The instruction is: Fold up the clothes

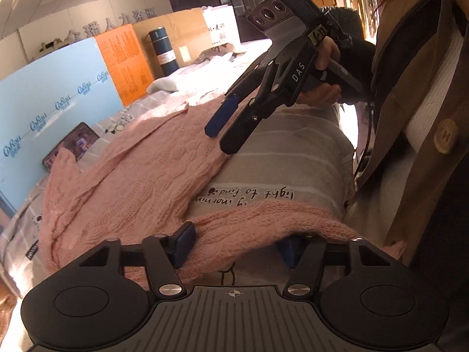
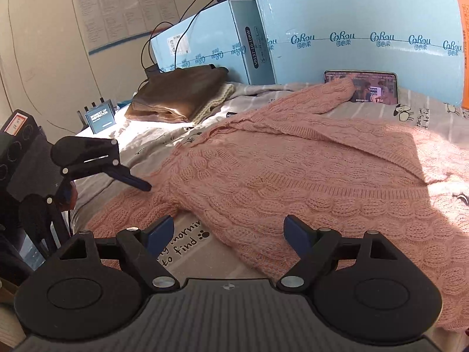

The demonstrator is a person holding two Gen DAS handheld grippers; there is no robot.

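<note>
While its blue pads close on a bunched sleeve of the pink cable-knit sweater point(image 1: 123, 182), the left gripper point(image 1: 234, 248) has the knit pinched between its fingers at the near edge of the bed point(image 1: 281, 158). Farther along that edge, the right gripper point(image 2: 225, 231) hangs released, jaws spread and nothing between them, poised over the sweater's near hem beside the printed lettering on the grey striped sheet.

Most of the garment lies spread across the sheet, one sleeve reaching the far side, where its cuff overlaps a tablet point(image 2: 372, 86) propped against pale blue cartons point(image 2: 366, 23).

Loose, open stitching suggests a soft, light, stretchy piece that will sag and drag rather than hold a crease; ribbed bands at hem, cuffs and neckline look like the firmest places to take hold, with pads biting through both layers.

How deeply the left pads bite cannot be told, since cloth covers the right-hand one. Sunlight washes out the sweater's right side, and the person holding the tools is cut off at the frame edge.
</note>
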